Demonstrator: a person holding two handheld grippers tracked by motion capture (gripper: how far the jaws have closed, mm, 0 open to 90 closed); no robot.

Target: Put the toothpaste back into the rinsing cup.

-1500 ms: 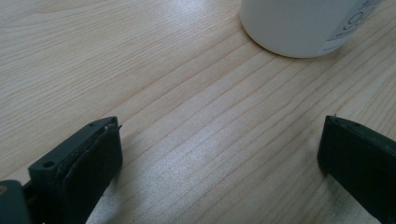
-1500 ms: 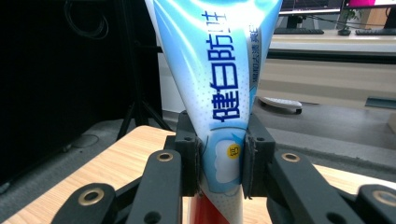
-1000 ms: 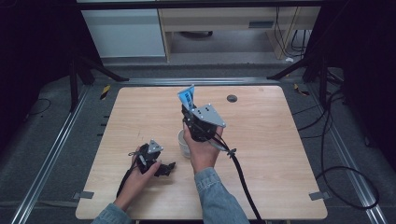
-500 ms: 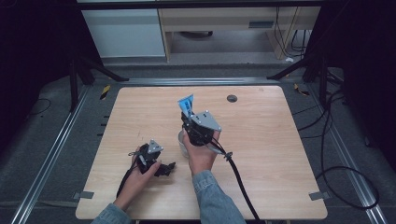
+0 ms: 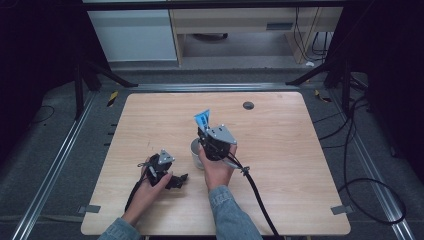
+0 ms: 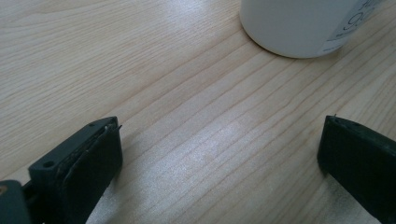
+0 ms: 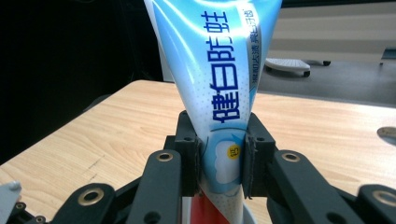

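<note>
The right gripper [image 7: 219, 158] has its jaws pinched on a blue-and-white toothpaste tube [image 7: 219, 70], held upright with its lower end over a white cup [image 5: 196, 151] near the middle of the wooden table [image 5: 300, 165]. The left gripper [image 6: 219, 158] lies low on the table with jaws spread wide around bare wood, the cup's base [image 6: 299, 25] just ahead.
</note>
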